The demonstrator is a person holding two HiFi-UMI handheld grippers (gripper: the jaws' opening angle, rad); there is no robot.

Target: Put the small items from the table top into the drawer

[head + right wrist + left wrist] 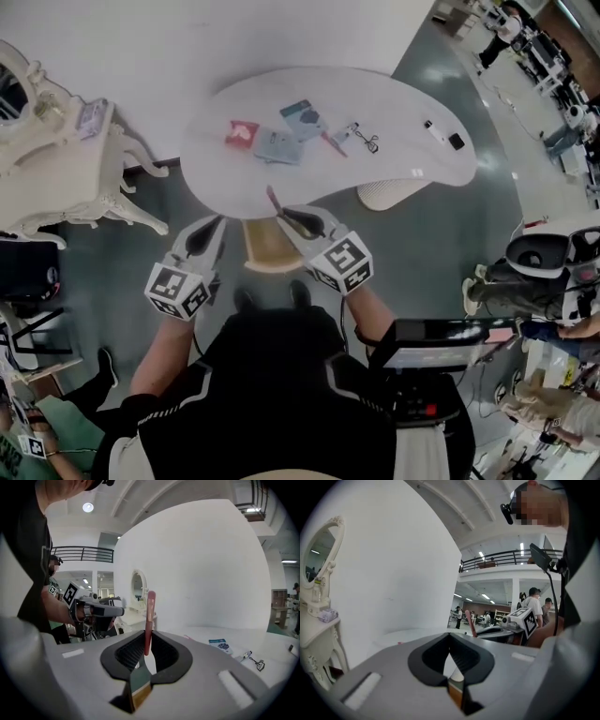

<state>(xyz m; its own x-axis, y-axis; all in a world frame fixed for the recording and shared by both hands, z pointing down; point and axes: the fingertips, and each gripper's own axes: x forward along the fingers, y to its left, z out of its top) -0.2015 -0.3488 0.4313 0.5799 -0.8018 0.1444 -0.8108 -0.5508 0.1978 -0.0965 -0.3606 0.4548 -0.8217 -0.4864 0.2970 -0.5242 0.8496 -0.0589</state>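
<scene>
White table [403,159]; slim pink stick [149,620]

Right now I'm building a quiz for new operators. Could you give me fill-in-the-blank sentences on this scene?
1. The gripper clamping the pink stick is the ____ one.
2. The left gripper is shut and holds ____.
3. The table with the small items on it is ____ in colour.

Missing words: right; nothing; white.

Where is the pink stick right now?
Clamped upright in the right tool, the pink stick sits at the white table's near edge in the head view, with the left tool beside it.
</scene>
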